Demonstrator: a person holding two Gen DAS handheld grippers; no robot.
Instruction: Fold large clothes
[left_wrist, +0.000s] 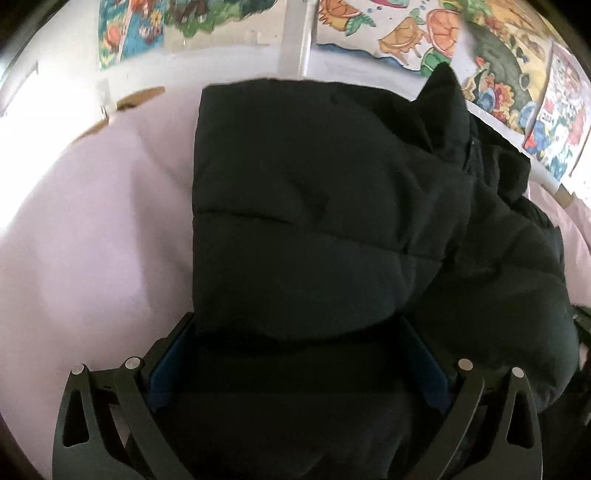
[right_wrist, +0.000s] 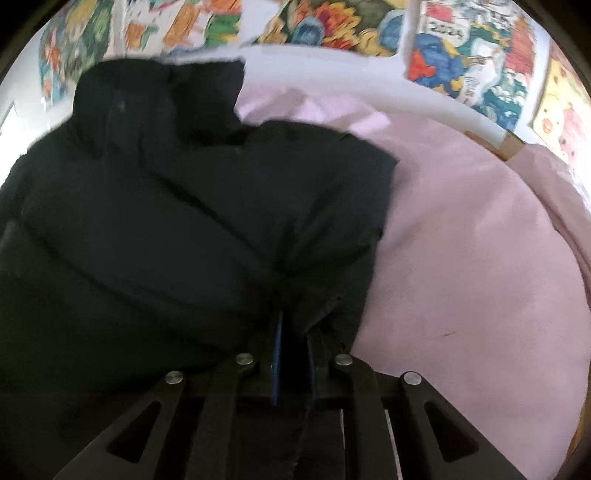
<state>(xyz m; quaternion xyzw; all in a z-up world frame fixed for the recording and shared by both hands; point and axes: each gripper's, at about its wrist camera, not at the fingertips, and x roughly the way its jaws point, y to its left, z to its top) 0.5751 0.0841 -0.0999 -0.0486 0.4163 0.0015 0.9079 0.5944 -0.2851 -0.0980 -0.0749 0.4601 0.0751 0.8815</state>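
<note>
A black puffer jacket (left_wrist: 314, 203) lies bunched on a pink sheet (left_wrist: 92, 221), a quilted panel folded over its middle. In the left wrist view my left gripper (left_wrist: 297, 326) stands wide open at the jacket's near edge. Its blue pads (left_wrist: 164, 363) sit on either side of the fabric, with a gap showing. In the right wrist view the jacket (right_wrist: 166, 221) fills the left half. My right gripper (right_wrist: 295, 326) is nearly closed, and its blue pads (right_wrist: 277, 354) pinch a dark edge of the jacket near its right side.
The pink sheet (right_wrist: 461, 258) spreads to the right of the jacket. A white rail (right_wrist: 424, 98) runs along the far edge, with a brown corner (right_wrist: 511, 142) showing. Colourful drawings (left_wrist: 399, 29) cover the wall behind.
</note>
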